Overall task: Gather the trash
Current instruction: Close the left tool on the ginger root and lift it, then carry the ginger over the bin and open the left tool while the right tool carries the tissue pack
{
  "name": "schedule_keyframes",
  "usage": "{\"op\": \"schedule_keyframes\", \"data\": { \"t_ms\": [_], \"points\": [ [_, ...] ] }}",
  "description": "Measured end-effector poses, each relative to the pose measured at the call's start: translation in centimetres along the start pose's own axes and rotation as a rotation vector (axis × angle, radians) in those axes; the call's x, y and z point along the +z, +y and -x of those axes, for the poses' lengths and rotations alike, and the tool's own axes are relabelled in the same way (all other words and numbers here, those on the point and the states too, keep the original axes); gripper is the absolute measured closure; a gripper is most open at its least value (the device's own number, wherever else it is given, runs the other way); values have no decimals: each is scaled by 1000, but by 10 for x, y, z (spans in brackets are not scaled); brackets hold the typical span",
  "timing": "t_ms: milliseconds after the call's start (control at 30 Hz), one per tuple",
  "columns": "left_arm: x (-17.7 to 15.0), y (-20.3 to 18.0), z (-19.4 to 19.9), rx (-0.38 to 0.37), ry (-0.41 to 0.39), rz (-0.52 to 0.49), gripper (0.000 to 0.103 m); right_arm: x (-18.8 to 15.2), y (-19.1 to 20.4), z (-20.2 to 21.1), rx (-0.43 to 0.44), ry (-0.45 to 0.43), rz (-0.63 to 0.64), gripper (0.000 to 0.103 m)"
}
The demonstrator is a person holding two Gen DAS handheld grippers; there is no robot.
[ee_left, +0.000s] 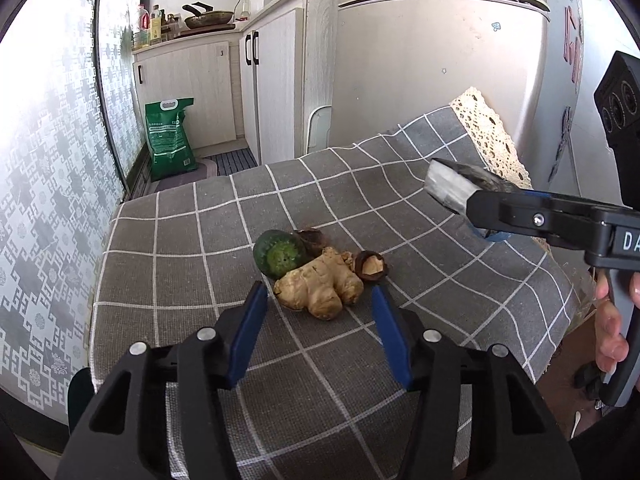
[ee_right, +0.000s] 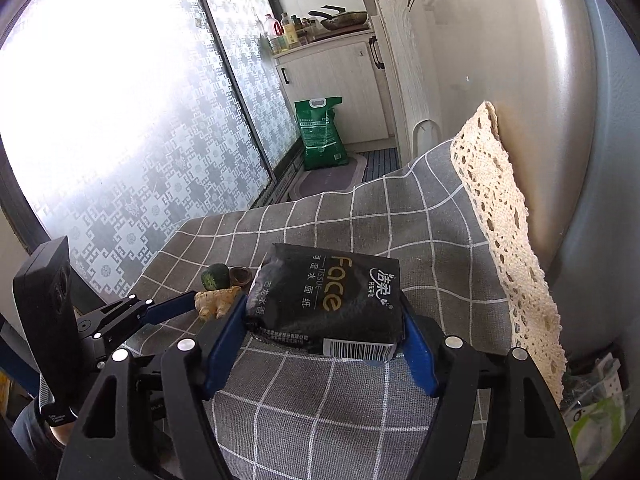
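Observation:
A ginger root (ee_left: 320, 284), a green cucumber end (ee_left: 279, 254) and two dark brown shells (ee_left: 370, 265) lie together on the grey checked tablecloth (ee_left: 200, 240). My left gripper (ee_left: 318, 300) is open, its blue fingers on either side of the ginger, just short of it. My right gripper (ee_right: 324, 312) is shut on a black tissue pack (ee_right: 326, 300) and holds it above the cloth at the right. The pack also shows in the left wrist view (ee_left: 452, 188). The ginger (ee_right: 216, 300) and cucumber end (ee_right: 216, 276) show left of the pack.
A cream lace runner (ee_right: 504, 216) hangs along the table's right side against the fridge (ee_left: 440, 80). A green sack (ee_left: 170, 136) stands on the floor by white cabinets (ee_left: 208, 84). A patterned glass door (ee_right: 120, 120) is at the left.

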State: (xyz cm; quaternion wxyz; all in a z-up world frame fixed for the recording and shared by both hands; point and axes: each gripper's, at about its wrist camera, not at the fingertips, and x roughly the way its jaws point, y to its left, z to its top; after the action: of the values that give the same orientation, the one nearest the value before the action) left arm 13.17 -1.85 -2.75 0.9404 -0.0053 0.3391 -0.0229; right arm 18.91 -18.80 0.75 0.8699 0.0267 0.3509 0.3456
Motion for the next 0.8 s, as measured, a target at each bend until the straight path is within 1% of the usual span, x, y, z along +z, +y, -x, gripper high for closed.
{"op": "schedule_keyframes", "data": {
  "t_ms": [167,233,500,600,700,800],
  "points": [
    [2,-1,-5,11,9,-11,51,0,-10,4,-6,-4,-16,31],
    [4,-2,-5,9,10,-16,56,0,-12,5,-7,-4,-21,31],
    [1,2,5,-7,2,1,56,-2,-10,4,-13,7,-8,31],
    [0,11,15,-18,-22,25,56,0,-4,4,-13,4,0,31],
    [1,22,28,-36,-62,61,56,3,3,7,-7,-4,9,31],
    [2,32,41,-37,-98,80,56,6,15,6,0,-8,21,31]
  ]
}}
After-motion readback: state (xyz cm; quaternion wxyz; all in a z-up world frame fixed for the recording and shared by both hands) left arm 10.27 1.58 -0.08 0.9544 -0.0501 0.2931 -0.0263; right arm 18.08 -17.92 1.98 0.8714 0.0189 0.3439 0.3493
